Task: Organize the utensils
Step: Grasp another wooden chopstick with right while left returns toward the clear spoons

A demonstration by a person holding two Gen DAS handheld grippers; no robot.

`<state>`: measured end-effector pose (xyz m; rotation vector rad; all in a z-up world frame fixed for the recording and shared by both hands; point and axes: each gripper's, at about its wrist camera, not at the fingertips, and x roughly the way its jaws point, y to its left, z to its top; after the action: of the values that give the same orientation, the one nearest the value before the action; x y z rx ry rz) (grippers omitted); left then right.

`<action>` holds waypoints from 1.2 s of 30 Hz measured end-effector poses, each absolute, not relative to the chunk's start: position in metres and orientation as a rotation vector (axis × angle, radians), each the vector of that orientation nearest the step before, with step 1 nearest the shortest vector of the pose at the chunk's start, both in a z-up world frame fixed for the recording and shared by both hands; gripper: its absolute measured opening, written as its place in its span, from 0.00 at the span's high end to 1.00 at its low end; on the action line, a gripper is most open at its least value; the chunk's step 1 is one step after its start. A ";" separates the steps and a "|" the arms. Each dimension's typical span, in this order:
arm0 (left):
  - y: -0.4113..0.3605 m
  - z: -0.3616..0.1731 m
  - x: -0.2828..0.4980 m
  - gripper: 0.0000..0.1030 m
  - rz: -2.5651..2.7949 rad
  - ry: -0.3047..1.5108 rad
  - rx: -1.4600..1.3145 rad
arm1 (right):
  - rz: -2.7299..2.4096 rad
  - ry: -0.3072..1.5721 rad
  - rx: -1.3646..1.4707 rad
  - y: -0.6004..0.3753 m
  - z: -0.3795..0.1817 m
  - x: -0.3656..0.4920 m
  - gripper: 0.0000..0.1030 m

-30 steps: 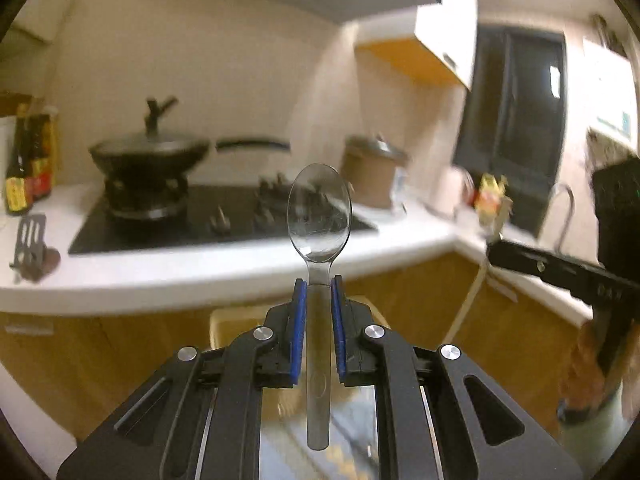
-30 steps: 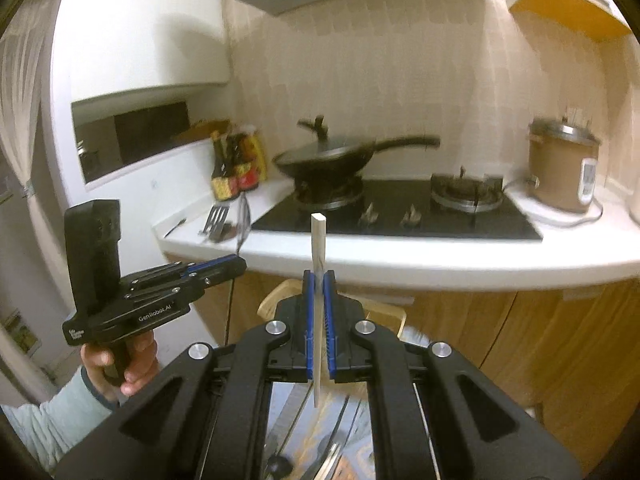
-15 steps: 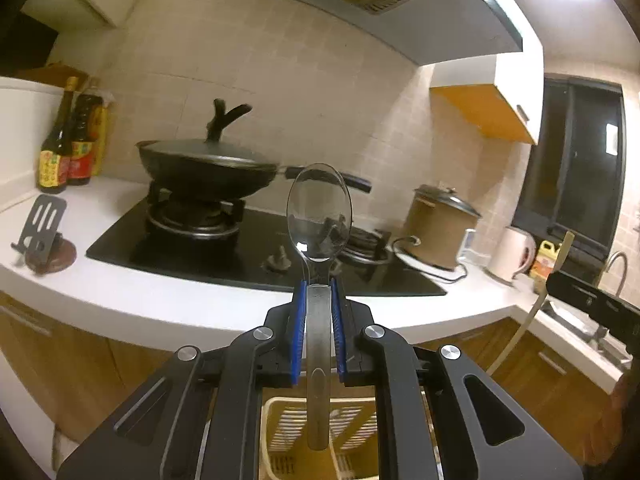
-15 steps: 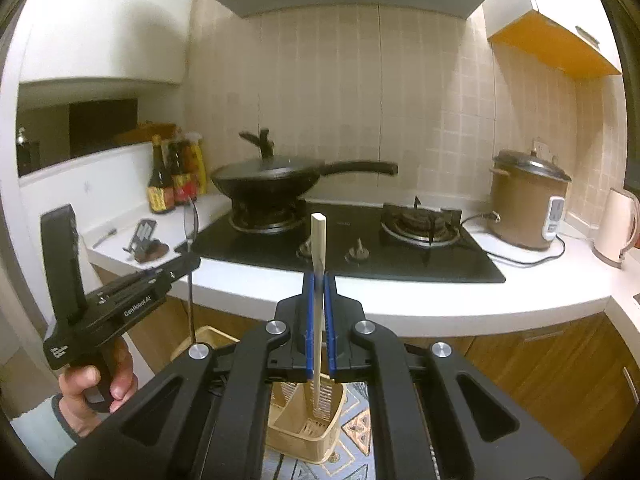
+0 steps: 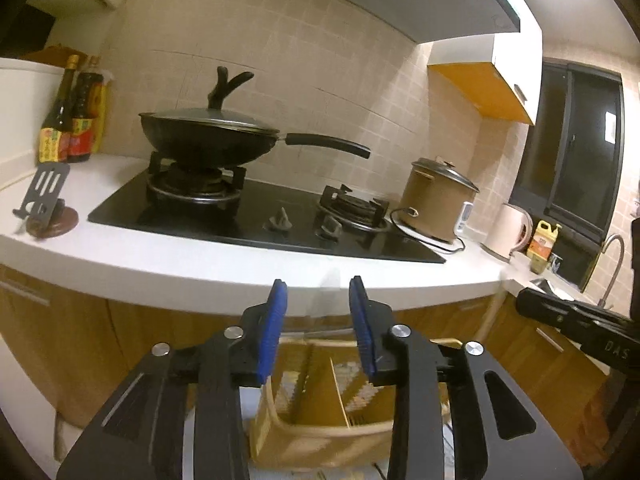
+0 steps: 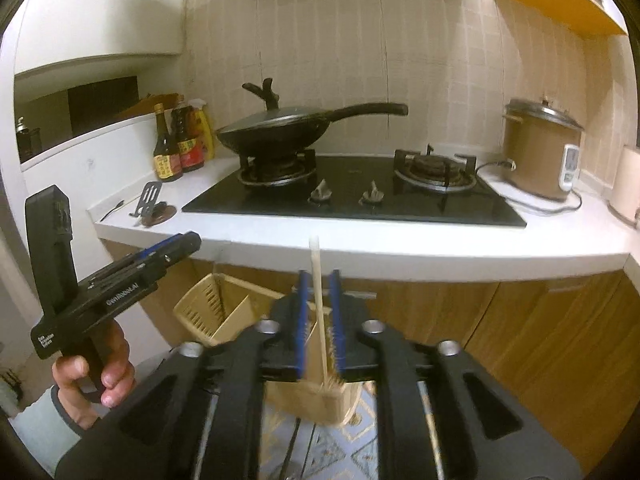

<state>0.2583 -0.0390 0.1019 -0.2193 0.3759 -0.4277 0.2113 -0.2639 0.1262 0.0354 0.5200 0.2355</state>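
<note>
The left gripper, black with blue finger pads, has its fingers spread apart with nothing between them; it hangs directly above a pale yellow slotted plastic utensil basket with inner dividers, which sits below the front edge of the white countertop. The right gripper, of the same build, has its pads parted slightly on either side of a pale wooden chopstick; the stick stands nearly upright in the gap and does not appear to be clamped, though motion blur leaves contact uncertain. Its lower end reaches down to the basket's near compartment, the exact seat being blurred. In the right wrist view the left gripper sits at the left of frame, gripped by the person's left hand. On the countertop, a black glass gas hob carries a lidded black wok on its left burner. Dark sauce bottles stand at the countertop's left rear corner, and a brown rice cooker stands to the right of the hob.
</note>
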 end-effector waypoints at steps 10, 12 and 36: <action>-0.013 0.107 0.187 0.66 -0.478 0.485 -0.241 | 0.247 0.563 0.077 -0.271 0.120 0.142 0.47; -0.014 0.103 0.171 0.66 -0.475 0.519 -0.212 | 0.249 0.577 0.073 -0.268 0.114 0.126 0.47; 0.021 -0.017 0.128 0.67 -0.326 0.947 -0.308 | 0.227 0.993 0.142 -0.248 -0.026 0.085 0.47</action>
<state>0.1279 0.0206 -0.0173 -0.3075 0.9469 -0.3259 0.0854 -0.2476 -0.0263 0.1422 0.9927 0.2273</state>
